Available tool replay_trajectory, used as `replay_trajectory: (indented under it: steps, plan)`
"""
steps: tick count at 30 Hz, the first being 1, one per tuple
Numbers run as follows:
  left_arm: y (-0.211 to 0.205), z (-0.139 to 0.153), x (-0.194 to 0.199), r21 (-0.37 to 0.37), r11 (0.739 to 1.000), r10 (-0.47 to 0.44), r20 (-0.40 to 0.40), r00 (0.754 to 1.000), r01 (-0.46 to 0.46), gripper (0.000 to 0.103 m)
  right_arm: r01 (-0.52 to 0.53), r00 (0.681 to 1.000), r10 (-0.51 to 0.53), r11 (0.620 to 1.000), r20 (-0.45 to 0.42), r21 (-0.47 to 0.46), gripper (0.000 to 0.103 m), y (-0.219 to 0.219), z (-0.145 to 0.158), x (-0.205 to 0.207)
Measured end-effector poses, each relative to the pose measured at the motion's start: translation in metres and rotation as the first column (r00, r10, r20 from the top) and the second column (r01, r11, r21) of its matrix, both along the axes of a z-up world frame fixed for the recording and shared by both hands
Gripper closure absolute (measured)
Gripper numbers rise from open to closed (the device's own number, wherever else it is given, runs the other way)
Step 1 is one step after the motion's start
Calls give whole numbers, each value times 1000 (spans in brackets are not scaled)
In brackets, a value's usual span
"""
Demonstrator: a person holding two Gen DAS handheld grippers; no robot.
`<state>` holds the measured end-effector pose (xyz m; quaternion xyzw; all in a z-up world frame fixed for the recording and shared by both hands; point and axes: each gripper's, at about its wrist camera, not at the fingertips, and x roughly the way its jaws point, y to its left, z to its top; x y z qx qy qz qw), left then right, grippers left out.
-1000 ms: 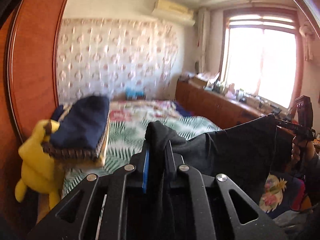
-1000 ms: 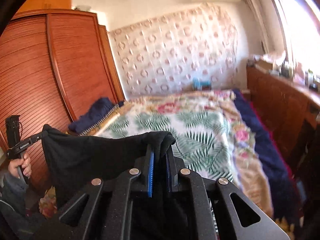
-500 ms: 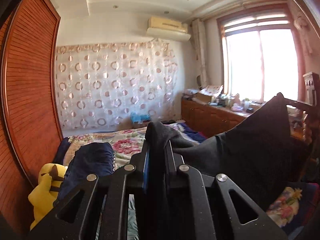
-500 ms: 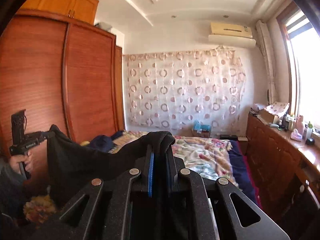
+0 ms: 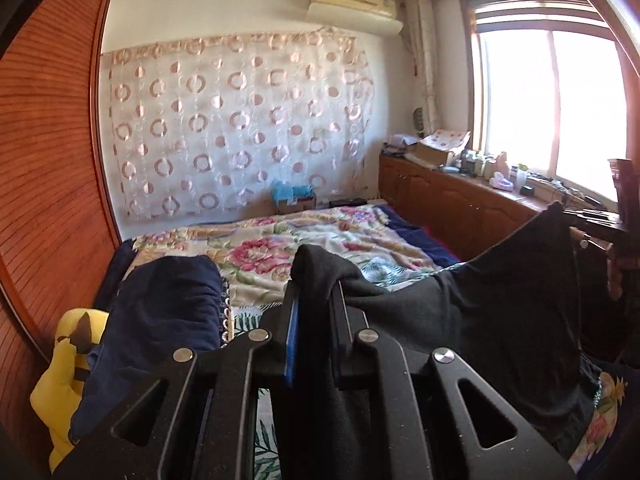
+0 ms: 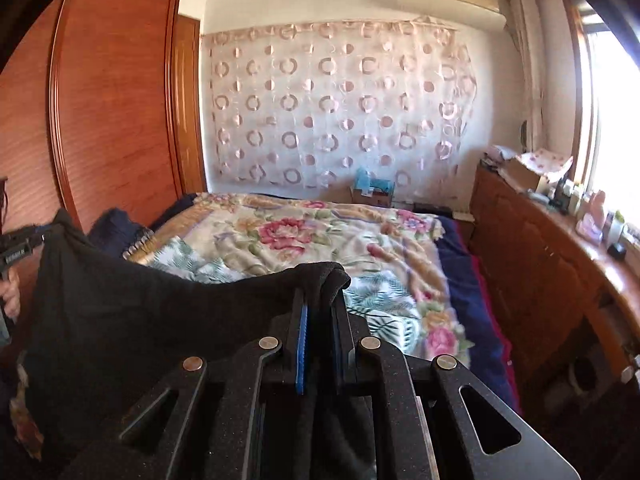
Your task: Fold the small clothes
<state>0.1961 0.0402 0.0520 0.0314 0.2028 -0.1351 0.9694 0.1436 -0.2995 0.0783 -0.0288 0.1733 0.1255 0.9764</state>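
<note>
A black garment (image 5: pixel 500 320) hangs stretched in the air between my two grippers, above the near end of the bed. My left gripper (image 5: pixel 314 292) is shut on one top corner of it. My right gripper (image 6: pixel 320 296) is shut on the other corner; the cloth (image 6: pixel 140 320) sags between them. In the left wrist view the right gripper (image 5: pixel 600 224) shows at the far right edge. In the right wrist view the left gripper (image 6: pixel 20 240) shows at the far left edge. The garment's lower part is hidden behind the gripper bodies.
A bed with a floral and palm-leaf cover (image 6: pixel 320 240) lies ahead. Folded navy clothes (image 5: pixel 160 320) and a yellow plush toy (image 5: pixel 60 380) sit at its left. A wooden wardrobe (image 6: pixel 112 100) stands left; a wooden cabinet (image 6: pixel 540 264) with clutter runs under the window.
Both grippers rose and tilted up with the garment, then came down a little. The bed fills more of both views than half a second ago. Both stay shut on the cloth.
</note>
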Motion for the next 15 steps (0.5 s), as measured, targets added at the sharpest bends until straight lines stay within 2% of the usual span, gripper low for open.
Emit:
replay_trajectory:
  steps: [3, 8, 13, 15]
  plan:
    - [-3, 14, -25, -12, 1000, -23, 37, 999, 24, 90, -22, 999, 22, 1000, 33, -1, 93, 4, 6, -16]
    - [-9, 56, -79, -13, 998, -55, 129, 990, 58, 90, -57, 989, 55, 998, 138, 10, 93, -9, 24, -92]
    - [-15, 103, -137, -16, 993, -110, 226, 968, 117, 90, -103, 966, 96, 995, 239, 15, 93, -15, 58, -167]
    - [-16, 119, -165, -9, 993, -113, 293, 949, 121, 90, -126, 953, 112, 992, 280, 32, 93, -19, 70, -190]
